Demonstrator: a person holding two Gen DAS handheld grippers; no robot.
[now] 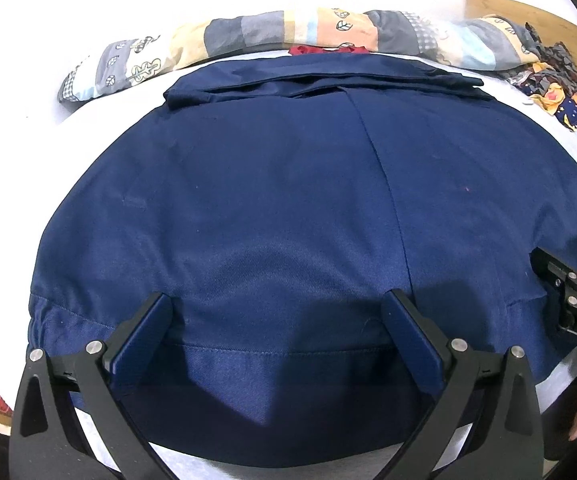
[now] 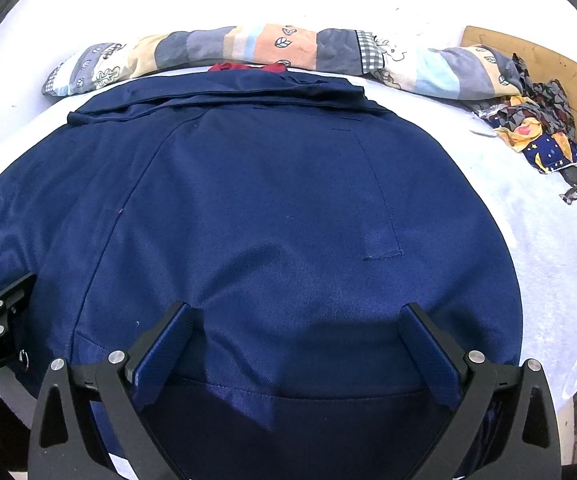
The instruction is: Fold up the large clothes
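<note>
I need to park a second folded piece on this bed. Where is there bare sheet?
Bare white sheet lies right of the navy garment, bordered by the crumpled patterned cloth at the far right. A thinner strip sits left of the garment, below the patchwork quilt roll. The centre and near edge are crowded: garment plus both open grippers.

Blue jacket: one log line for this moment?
blue jacket flat on bed | left claw open at hem | right claw open at hem

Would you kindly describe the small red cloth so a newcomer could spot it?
Start at the big navy jacket spread on the white bed. Beyond its far collar edge, before the patchwork quilt roll, peeks a red cloth, the only solid red fabric.
</note>
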